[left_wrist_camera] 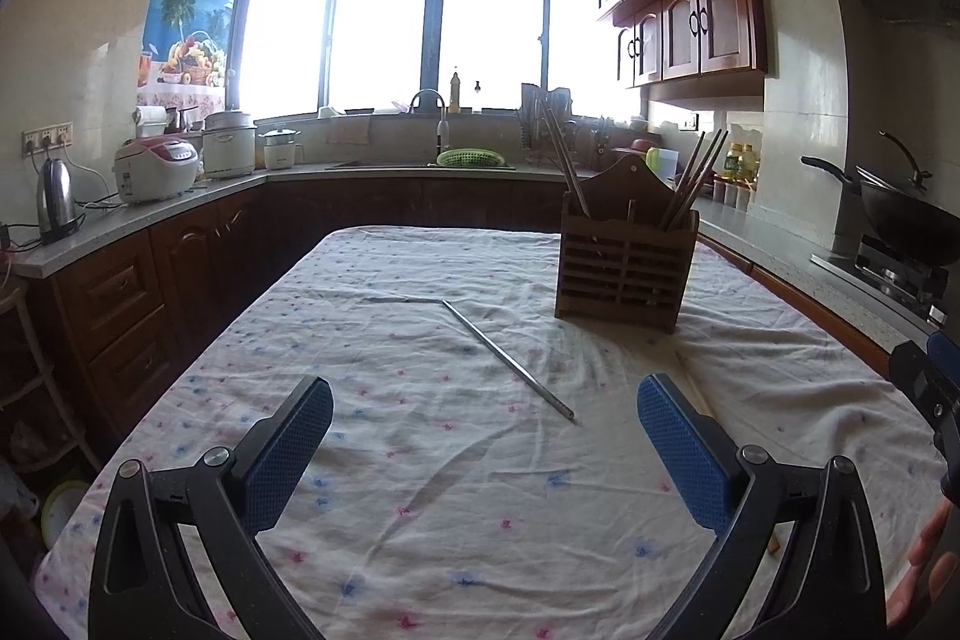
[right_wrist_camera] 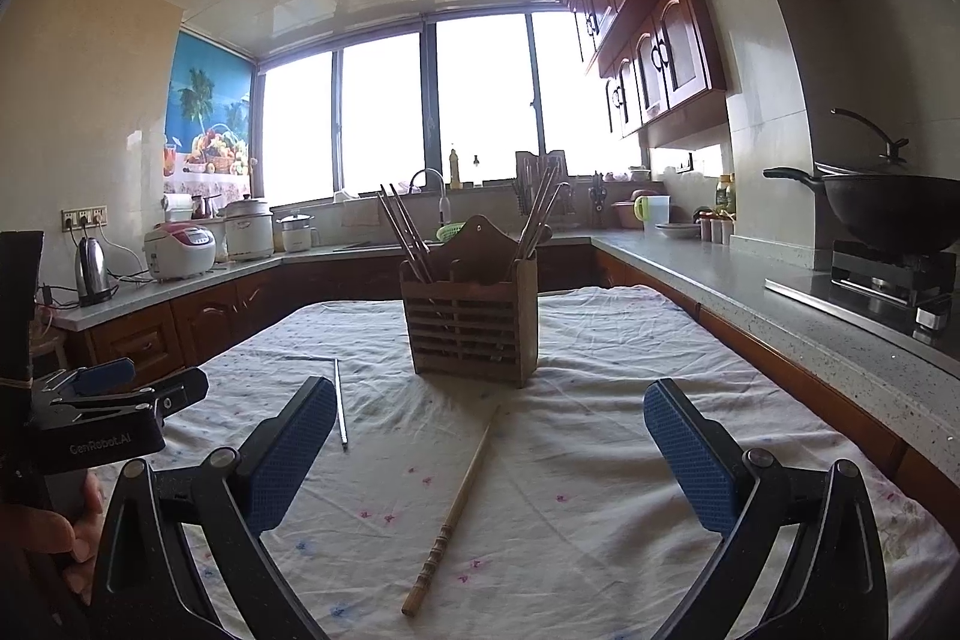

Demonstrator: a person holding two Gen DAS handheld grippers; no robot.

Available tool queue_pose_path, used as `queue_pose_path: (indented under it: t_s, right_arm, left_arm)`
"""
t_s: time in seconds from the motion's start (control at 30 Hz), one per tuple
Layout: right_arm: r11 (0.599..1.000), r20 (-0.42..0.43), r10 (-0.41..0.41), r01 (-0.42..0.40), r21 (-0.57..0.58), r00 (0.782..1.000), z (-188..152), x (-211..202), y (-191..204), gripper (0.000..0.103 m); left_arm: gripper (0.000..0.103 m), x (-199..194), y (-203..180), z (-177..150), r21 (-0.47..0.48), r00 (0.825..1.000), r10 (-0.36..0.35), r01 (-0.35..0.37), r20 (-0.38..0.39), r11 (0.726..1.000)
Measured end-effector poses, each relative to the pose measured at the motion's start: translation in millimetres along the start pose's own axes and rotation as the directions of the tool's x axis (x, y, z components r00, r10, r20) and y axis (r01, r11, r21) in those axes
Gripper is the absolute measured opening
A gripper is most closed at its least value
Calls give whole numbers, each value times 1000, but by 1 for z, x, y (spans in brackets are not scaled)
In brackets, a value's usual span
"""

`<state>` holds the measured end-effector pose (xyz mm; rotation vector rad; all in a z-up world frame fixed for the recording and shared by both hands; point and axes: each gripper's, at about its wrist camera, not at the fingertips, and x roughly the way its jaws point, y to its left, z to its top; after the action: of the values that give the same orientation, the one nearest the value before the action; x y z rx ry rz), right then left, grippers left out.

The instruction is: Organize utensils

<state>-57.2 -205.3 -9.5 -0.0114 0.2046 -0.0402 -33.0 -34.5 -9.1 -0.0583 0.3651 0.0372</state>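
A brown slatted wooden holder (left_wrist_camera: 624, 268) (right_wrist_camera: 471, 319) stands upright on the table, with several chopsticks sticking out of its left and right compartments. A metal chopstick (left_wrist_camera: 510, 361) (right_wrist_camera: 340, 400) lies loose on the cloth left of the holder, and a second thin metal one (left_wrist_camera: 402, 300) lies beyond it. A wooden chopstick (right_wrist_camera: 456, 508) lies on the cloth between my right gripper's fingers. My left gripper (left_wrist_camera: 483, 430) is open above the cloth, nothing between its pads. My right gripper (right_wrist_camera: 489, 430) is open too, above the wooden chopstick without touching it.
A floral white tablecloth (left_wrist_camera: 420, 490) (right_wrist_camera: 600, 460) covers the table. Counters wrap around it with a kettle (left_wrist_camera: 57, 202), rice cookers (left_wrist_camera: 156, 169), a sink with a green basket (left_wrist_camera: 470, 157), and a wok on the stove (right_wrist_camera: 888, 214). A hand holds the left gripper (right_wrist_camera: 90, 412).
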Motion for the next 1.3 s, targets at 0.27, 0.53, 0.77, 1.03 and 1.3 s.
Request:
queue_pose_path:
  t_s: [0.27,0.53,0.77,1.03,1.3]
  right_arm:
    - [1000,-11,-18,18,24,1000,-1,1,-7,103]
    - [1000,-17,-18,18,24,1000,-2,1,-7,103]
    - [999,-24,-19,20,31,1000,-3,3,-8,103]
    - [999,-23,-35,35,32,999,-2,4,-11,103]
    - [998,-20,-40,40,37,999,-2,3,-12,103]
  left_arm:
    - [102,1,2,0,-1,1000,8,-8,11,1000]
    - [102,1,2,-1,3,1000,14,-14,19,1000]
    - [102,-2,1,-2,13,999,15,-16,33,1000]
    - [102,-4,-2,-4,26,999,15,-16,46,1000]
    - [102,-7,-6,-4,39,998,20,-22,56,999]
